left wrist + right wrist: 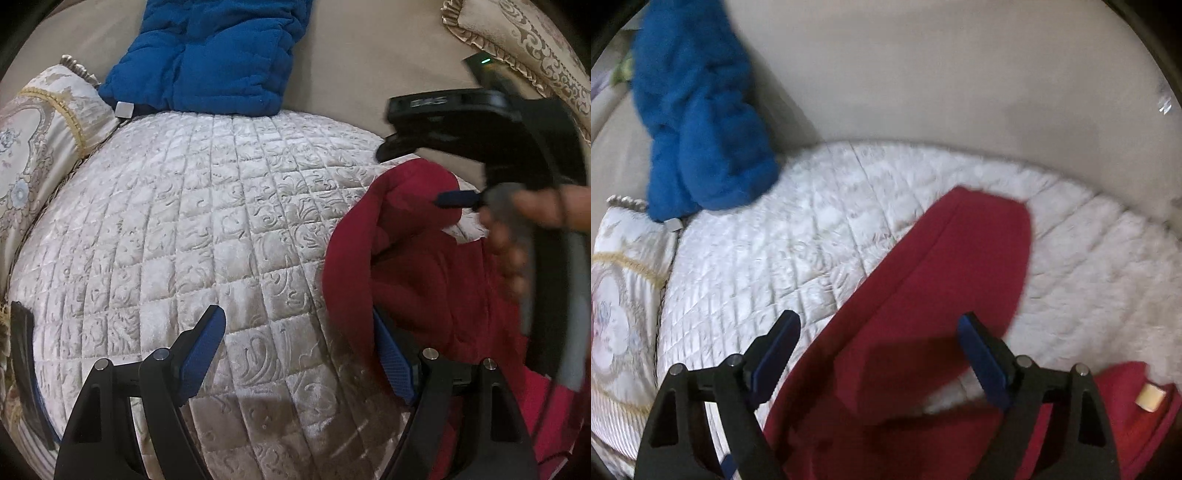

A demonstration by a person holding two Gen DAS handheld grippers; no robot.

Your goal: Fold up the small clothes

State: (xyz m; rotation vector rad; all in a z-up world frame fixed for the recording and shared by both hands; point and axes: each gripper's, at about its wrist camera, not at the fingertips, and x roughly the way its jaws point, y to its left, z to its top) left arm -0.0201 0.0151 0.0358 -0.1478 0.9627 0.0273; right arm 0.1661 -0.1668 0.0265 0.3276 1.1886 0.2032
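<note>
A dark red garment [923,295] lies on the quilted white seat cover [812,240], one long part reaching up and to the right. My right gripper [879,332] hovers over it, jaws wide, pads clear of the cloth. In the left wrist view the red garment [406,258] is bunched at the right, and its edge covers the tip of my left gripper's right finger [391,362]. The left gripper [299,343] is open over bare quilt. The right gripper's black housing [461,122] is above the cloth, held by a hand [535,206]. A blue quilted garment [207,55] leans on the sofa back.
A patterned cushion [40,147] sits at the left, another [535,44] at the upper right. The beige sofa back [960,74] rises behind the seat. A dark flat object [26,369] lies at the left edge. A cream tag [1150,397] shows on red cloth.
</note>
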